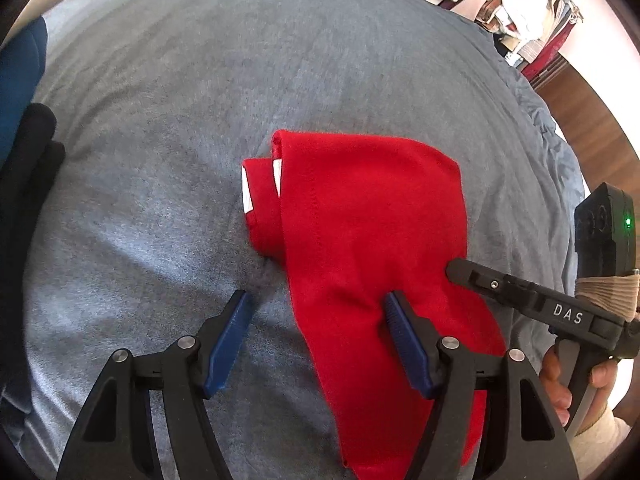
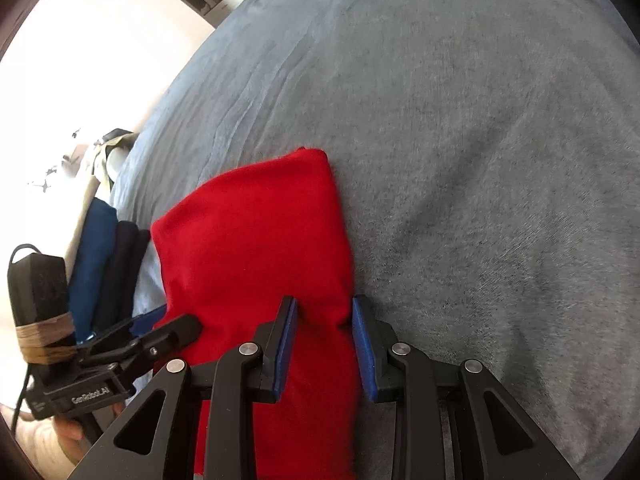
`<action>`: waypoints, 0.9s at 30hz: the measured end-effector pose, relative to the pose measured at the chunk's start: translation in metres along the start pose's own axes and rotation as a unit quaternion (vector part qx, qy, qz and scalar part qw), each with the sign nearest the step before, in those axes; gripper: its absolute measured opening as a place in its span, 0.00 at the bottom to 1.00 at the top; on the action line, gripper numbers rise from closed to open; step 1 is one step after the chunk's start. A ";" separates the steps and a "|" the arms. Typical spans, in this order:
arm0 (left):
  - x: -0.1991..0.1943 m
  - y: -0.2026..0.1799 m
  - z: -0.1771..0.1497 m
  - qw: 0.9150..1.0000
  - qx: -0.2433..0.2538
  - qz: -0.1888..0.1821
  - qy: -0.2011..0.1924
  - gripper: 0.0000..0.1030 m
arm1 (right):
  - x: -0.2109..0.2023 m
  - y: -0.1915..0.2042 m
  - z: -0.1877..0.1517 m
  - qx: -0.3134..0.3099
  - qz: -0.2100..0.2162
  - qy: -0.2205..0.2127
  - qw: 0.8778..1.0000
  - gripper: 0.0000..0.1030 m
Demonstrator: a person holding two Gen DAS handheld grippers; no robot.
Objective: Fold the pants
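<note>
The red pants (image 1: pixel 360 216) lie partly folded on the grey-blue bed cover (image 1: pixel 200 80), with white stripes showing at their far left end. My left gripper (image 1: pixel 318 308) is open; its right finger rests on the red cloth and its left finger is over the bed cover. In the right wrist view the pants (image 2: pixel 256 240) stretch away from my right gripper (image 2: pixel 325 312), which is open with its jaws either side of the cloth's right edge. The right gripper also shows in the left wrist view (image 1: pixel 460 270), touching the pants' right side.
A stack of folded dark blue and black clothes (image 2: pixel 108 264) sits at the bed's left edge, also in the left wrist view (image 1: pixel 24 92). A clothes rack (image 1: pixel 532 20) stands beyond the bed's far right. The bed cover (image 2: pixel 480 120) extends wide to the right.
</note>
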State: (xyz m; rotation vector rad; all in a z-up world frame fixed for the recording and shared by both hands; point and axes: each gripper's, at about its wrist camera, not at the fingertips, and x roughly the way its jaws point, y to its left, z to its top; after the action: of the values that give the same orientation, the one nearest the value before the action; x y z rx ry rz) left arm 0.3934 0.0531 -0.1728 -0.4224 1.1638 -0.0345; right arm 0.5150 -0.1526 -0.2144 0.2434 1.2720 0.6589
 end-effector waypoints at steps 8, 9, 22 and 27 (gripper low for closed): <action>0.012 -0.002 0.006 1.000 0.009 -0.008 -0.003 0.67 | 0.015 -0.013 0.001 0.031 0.035 0.011 0.999 0.29; 0.013 -0.002 0.007 1.000 0.011 -0.008 -0.005 0.67 | 0.014 -0.016 0.001 0.034 0.037 0.011 0.999 0.29; -0.013 -0.005 0.029 0.999 0.024 0.016 -0.032 0.67 | -0.007 -0.008 0.006 0.007 -0.001 -0.009 1.000 0.29; -0.004 0.005 0.040 1.000 0.002 0.008 -0.029 0.67 | -0.014 0.004 0.020 -0.040 -0.044 -0.042 0.997 0.47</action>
State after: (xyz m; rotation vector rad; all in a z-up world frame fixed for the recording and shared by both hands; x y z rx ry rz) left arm 0.4263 0.0713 -0.1580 -0.4083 1.1101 -0.0109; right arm 0.5302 -0.1543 -0.1956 0.1463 1.1670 0.6173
